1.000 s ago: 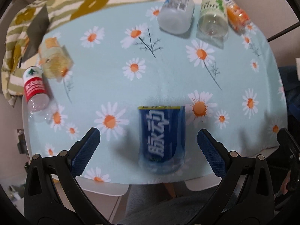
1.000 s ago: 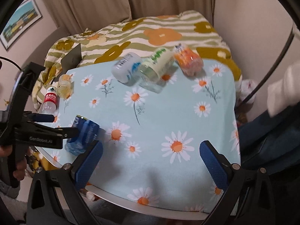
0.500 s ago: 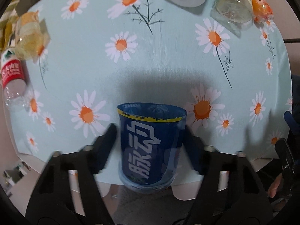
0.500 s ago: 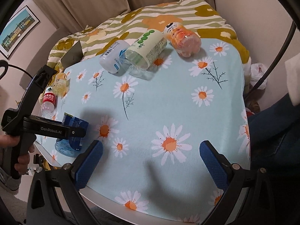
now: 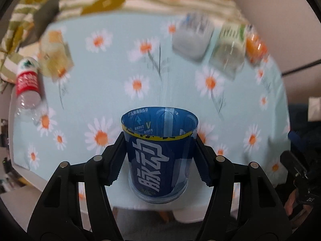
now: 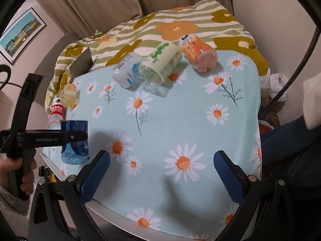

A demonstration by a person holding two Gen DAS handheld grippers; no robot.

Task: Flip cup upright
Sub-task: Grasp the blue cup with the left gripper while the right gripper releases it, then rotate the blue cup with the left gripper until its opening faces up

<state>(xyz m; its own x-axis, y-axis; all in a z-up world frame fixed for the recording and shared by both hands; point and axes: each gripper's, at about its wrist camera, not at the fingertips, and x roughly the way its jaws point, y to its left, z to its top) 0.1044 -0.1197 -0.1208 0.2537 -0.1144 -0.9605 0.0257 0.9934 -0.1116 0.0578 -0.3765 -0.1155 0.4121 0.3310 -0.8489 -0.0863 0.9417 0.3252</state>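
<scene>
My left claw [image 5: 159, 152] is clamped on the blue cup [image 5: 159, 150], mouth up, at the table's [image 6: 200, 120] near-left edge. Close behind it lie a red-labelled bottle [image 5: 27, 84] and a yellowish bottle [image 5: 56, 60], blurred. My right claw [image 6: 161, 175] hangs agape over bare cloth; three bottles [image 6: 158, 66] lie far back.

Blue cup [image 6: 75, 140] upright near table [image 6: 112, 214] edge, clamped by left gripper [image 6: 77, 136], right gripper [image 6: 160, 172] spread wide above daisy tablecloth [image 6: 180, 120], white bottle [image 6: 126, 70], green-labelled bottle [image 6: 162, 64], orange bottle [image 6: 198, 54] lying at far edge

cup [image 5: 159, 152] between left claw [image 5: 159, 156] fingers at table's [image 6: 200, 120] near-left edge, three bottles [image 6: 160, 68] lying far side
</scene>
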